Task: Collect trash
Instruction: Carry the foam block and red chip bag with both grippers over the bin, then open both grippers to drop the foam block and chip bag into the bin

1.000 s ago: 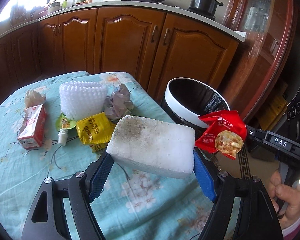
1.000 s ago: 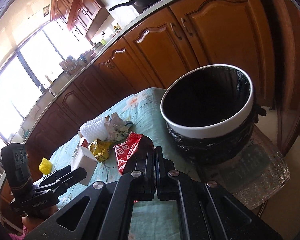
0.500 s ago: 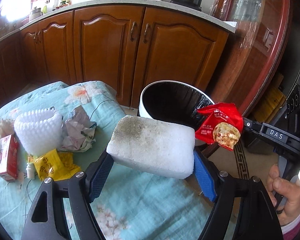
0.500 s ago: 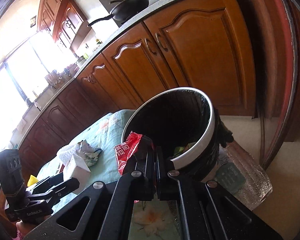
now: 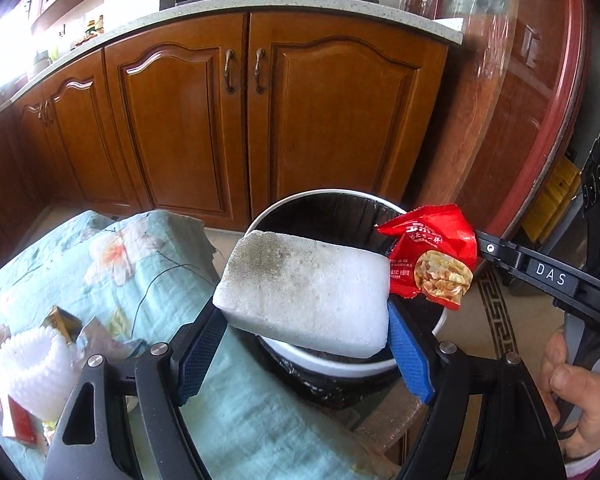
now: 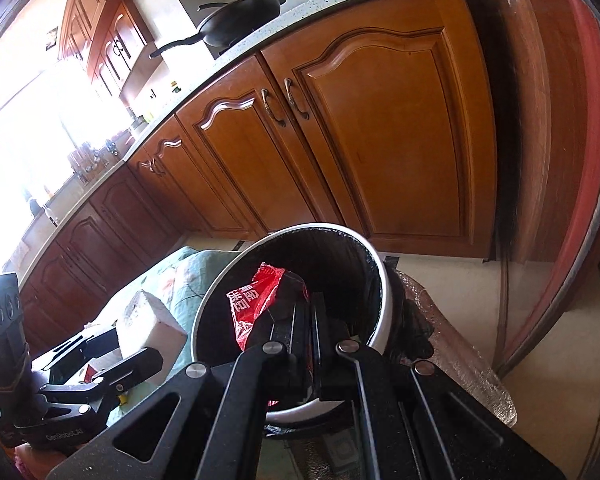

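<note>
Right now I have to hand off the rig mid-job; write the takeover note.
Left gripper: shut on the white foam block, held at the near rim of the trash bin.
Right gripper: shut on the red snack wrapper, held over the bin's opening.
Done: both pieces carried to the bin; neither released.
Left: open both fingers over the bin, then fetch what remains on the blue floral cloth: white foam netting, crumpled paper, a red carton.
</note>
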A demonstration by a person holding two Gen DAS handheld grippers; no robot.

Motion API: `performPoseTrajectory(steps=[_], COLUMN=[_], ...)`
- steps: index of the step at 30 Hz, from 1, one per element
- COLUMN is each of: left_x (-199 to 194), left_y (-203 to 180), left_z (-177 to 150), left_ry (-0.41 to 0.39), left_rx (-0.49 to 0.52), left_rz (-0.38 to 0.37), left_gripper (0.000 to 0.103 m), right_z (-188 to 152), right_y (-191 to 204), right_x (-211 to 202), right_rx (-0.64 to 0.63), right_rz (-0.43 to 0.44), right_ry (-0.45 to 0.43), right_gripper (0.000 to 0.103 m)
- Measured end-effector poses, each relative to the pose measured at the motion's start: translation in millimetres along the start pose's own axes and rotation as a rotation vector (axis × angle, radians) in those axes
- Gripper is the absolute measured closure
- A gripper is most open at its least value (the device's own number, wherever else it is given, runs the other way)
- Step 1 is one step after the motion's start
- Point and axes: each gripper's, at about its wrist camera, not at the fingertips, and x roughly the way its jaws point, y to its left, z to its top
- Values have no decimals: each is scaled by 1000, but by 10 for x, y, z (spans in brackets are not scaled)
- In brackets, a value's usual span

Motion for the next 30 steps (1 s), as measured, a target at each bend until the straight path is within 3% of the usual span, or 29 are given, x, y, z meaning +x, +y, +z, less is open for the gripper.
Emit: performPoseTrajectory(steps=[6, 14, 18, 25, 30], left_x=[266, 522, 564, 475, 212], left_y=[-71, -69, -40, -3, 77], left_z=[108, 204, 203, 166, -1], left_ry=[38, 104, 120, 113, 55], left_rx=[15, 7, -6, -37, -63], left_rz=[3, 6, 4, -8, -5], left_gripper=[25, 19, 18, 17, 17], right_z=[62, 140, 134, 97, 44], right_y=[-41, -155, -206, -193, -156], right_x=[122, 253, 282, 226, 114], right_rx=[-25, -12, 9, 18, 32], right_rz=[-21, -38, -27, -18, 2], right_ry=[35, 56, 57, 48, 34], right_gripper=[102, 94, 63, 62, 57])
